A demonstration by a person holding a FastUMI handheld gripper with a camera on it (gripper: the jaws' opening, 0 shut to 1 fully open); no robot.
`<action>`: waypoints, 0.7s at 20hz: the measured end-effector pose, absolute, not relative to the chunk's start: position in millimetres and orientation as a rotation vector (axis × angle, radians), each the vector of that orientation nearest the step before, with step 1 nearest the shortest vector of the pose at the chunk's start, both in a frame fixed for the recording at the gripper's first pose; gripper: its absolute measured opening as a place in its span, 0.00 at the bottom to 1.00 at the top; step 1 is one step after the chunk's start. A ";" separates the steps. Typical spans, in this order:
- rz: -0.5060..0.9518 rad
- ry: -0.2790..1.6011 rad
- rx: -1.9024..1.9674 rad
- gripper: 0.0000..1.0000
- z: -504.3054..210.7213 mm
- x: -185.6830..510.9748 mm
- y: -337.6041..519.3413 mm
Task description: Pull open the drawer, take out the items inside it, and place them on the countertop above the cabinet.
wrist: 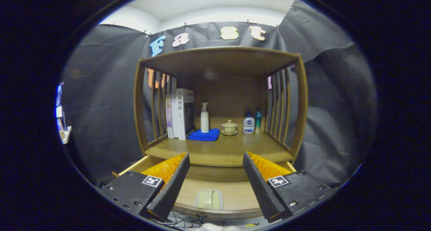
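drawer [208, 187] pulled open under hand-held gripper [215, 187], its wooden floor showing between spread fingers, nothing pinched. pale green item [209, 199] lies in drawer, between fingertips, close to front edge. beyond fingers, desk [235, 150] atop cabinet carries books [180, 113] far left, white pump bottle [204, 117] standing on blue cloth [204, 135], lidded cup on saucer [229, 127] dead ahead, white bottle [249, 123] and teal bottle [258, 121] touching, further right.
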State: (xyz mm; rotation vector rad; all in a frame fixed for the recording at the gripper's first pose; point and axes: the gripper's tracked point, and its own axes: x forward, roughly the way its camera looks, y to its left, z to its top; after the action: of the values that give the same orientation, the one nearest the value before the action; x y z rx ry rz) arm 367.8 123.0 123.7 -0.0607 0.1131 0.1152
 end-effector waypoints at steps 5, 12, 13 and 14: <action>0.122 0.368 -0.081 1.00 101.9 413.4 132.8; 0.113 0.742 -0.047 0.94 33.6 441.6 140.5; 0.112 0.795 -0.056 0.93 20.9 444.0 139.8; 0.101 0.843 -0.062 0.91 11.4 440.8 136.5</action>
State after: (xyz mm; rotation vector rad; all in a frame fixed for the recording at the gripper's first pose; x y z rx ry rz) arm 440.8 136.5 11.4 -0.0624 0.8427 0.1007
